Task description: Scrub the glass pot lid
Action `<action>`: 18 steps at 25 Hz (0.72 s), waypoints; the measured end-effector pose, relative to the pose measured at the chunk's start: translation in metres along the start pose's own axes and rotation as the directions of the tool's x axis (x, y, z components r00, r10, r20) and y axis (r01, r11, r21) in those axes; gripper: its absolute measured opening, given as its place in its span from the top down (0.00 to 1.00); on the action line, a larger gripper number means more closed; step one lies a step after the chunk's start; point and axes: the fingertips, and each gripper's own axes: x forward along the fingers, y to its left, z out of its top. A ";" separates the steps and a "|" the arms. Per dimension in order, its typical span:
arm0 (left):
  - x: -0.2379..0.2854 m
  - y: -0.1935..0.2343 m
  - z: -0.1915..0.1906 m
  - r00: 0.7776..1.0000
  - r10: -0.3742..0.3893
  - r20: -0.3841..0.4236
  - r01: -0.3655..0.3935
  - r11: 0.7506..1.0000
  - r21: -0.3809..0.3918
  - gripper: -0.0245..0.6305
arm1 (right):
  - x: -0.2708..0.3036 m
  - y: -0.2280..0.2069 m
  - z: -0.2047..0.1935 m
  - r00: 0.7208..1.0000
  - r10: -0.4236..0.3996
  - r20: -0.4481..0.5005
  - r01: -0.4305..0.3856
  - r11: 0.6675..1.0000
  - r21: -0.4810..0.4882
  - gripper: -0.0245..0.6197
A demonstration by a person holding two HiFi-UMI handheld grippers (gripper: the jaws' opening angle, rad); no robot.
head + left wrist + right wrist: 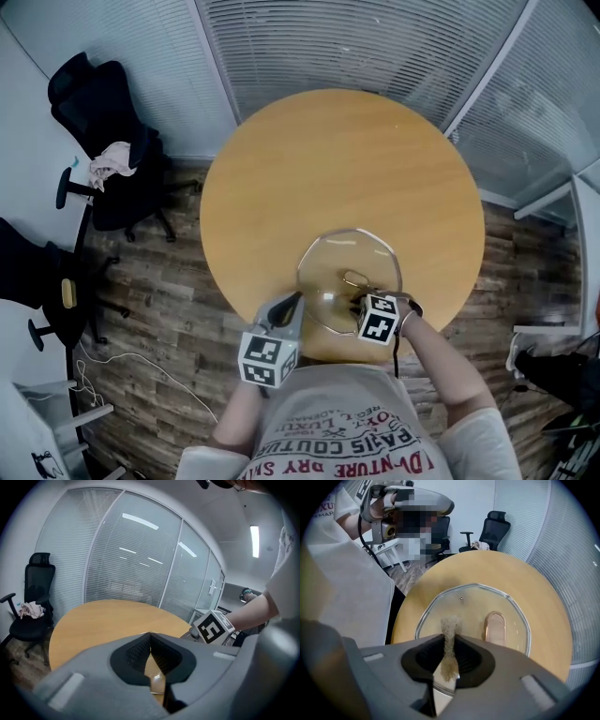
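A glass pot lid (328, 255) with a metal rim and a brownish handle (495, 627) lies on the near side of a round wooden table (319, 159). At the lid's near left edge, my left gripper (292, 302) is shut on the rim; a sliver of the lid (157, 679) shows between its jaws. My right gripper (450, 640) is shut on a beige scrubbing pad (450, 629) that sticks out over the lid's near part, left of the handle. In the left gripper view the right gripper's marker cube (213, 627) sits close at the right.
A black office chair (112, 141) with a cloth on its seat stands left of the table, and another dark chair (37, 281) is nearer. Glass partitions with blinds (375, 47) close the far side. A white cable (122, 361) lies on the wooden floor.
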 end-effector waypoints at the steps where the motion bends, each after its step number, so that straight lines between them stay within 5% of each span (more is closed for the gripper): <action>1: 0.002 -0.005 0.000 1.000 -0.006 -0.001 0.006 1.000 0.005 0.95 | -0.004 -0.001 -0.004 1.000 -0.006 0.016 0.006 1.000 0.023 0.86; 8: 0.014 -0.020 0.008 1.000 -0.028 0.001 0.028 0.999 0.036 0.95 | -0.041 -0.024 -0.031 0.996 -0.068 0.052 0.062 0.992 0.114 0.86; 18: 0.037 -0.027 0.031 0.999 -0.042 -0.003 0.042 0.995 0.089 0.95 | -0.063 -0.132 -0.053 0.968 -0.238 0.076 0.223 0.960 0.172 0.86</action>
